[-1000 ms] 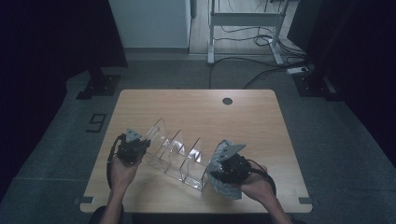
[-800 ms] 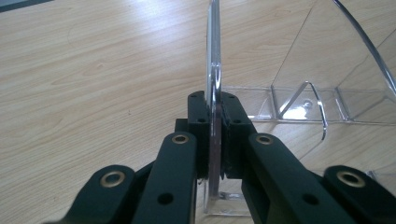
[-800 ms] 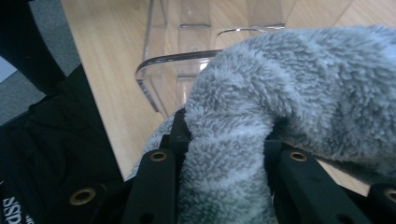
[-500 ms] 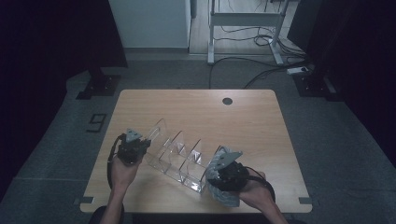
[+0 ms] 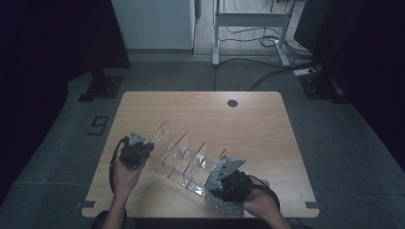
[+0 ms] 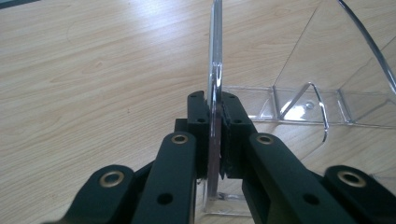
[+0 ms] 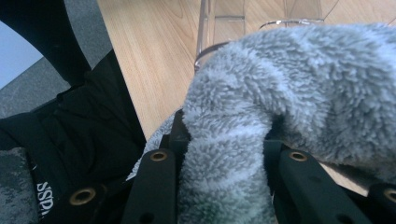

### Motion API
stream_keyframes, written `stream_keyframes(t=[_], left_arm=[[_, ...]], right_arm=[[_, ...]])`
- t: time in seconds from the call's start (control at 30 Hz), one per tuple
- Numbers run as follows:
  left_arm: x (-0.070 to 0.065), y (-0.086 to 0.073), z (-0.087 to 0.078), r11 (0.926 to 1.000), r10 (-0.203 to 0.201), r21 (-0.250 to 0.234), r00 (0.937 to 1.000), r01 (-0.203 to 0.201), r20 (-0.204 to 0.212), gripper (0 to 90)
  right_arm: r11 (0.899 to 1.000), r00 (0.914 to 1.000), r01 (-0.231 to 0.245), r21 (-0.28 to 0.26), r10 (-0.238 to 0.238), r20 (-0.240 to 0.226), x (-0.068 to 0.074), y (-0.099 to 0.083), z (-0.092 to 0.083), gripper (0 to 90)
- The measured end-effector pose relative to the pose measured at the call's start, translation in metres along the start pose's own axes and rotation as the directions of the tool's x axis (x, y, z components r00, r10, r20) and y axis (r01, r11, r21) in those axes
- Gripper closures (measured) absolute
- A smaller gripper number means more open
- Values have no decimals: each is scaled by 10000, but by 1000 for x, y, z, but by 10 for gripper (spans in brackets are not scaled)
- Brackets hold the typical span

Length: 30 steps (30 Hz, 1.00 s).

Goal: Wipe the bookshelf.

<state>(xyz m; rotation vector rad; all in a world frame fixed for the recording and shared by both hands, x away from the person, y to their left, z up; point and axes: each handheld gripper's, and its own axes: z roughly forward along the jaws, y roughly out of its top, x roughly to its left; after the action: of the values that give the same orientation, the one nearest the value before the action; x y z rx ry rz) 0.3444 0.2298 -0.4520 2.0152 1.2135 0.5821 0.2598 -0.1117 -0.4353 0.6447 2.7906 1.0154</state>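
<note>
A clear acrylic rack [image 5: 184, 160] with several dividers lies slantwise on the wooden table [image 5: 200, 114]. My left gripper [image 5: 145, 150] is at its far-left end, shut on the rack's thin end wall [image 6: 215, 56]; the pads [image 6: 233, 116] press it from both sides, with my left gripper [image 6: 216, 105] level with the tabletop. My right gripper [image 5: 217, 188] is at the rack's near-right end, shut on a grey fluffy cloth [image 5: 224, 205]. The cloth [image 7: 303, 79] bulges over my right gripper [image 7: 229, 135] and hides its fingertips. The rack's edge [image 7: 219, 18] stands just beyond the cloth.
A round cable hole [image 5: 232, 103] sits near the table's far edge. The near table edge runs close under the right hand, with the person's black clothing [image 7: 70, 140] beside it. A metal frame [image 5: 248, 28] and cables stand on the floor behind the table.
My right gripper with the cloth has slid slightly toward the near table edge at the rack's end. The left gripper and the rack have kept still.
</note>
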Motion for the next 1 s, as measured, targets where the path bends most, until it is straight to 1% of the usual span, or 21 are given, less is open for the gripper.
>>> stream_keyframes(t=[0.4, 0.43, 0.47, 0.7, 0.77, 0.87, 1.0], left_arm=[[1, -1, -1, 9999, 118, 21, 9998, -119, 166, 851], [2, -1, -1, 9999, 119, 14, 9998, -119, 181, 850], [2, -1, -1, 9999, 124, 12, 9997, -124, 192, 851], [3, -1, -2, 9998, 192, 58, 9994, -194, 285, 853], [4, -1, -3, 9997, 254, 57, 9991, -256, 329, 854], [6, -2, -3, 9991, 407, 60, 9979, -410, 505, 856], [7, -2, -4, 9986, 526, 85, 9970, -532, 571, 858]], right_arm=[[9976, 9989, -459, 528, 464, -86, -6, -11, 21, 686], [9967, 9984, -549, 591, 555, -83, -6, -12, 22, 685], [9968, 9985, -537, 586, 543, -78, -7, -12, 24, 685], [9920, 9956, -888, 897, 910, -206, -12, -19, 37, 684], [9916, 9952, -933, 893, 955, -200, -12, -20, 38, 684], [9910, 9946, -1007, 877, 1026, -172, -13, -20, 37, 684], [9887, 9919, -1252, 819, 1265, -102, -19, -21, 36, 684]])
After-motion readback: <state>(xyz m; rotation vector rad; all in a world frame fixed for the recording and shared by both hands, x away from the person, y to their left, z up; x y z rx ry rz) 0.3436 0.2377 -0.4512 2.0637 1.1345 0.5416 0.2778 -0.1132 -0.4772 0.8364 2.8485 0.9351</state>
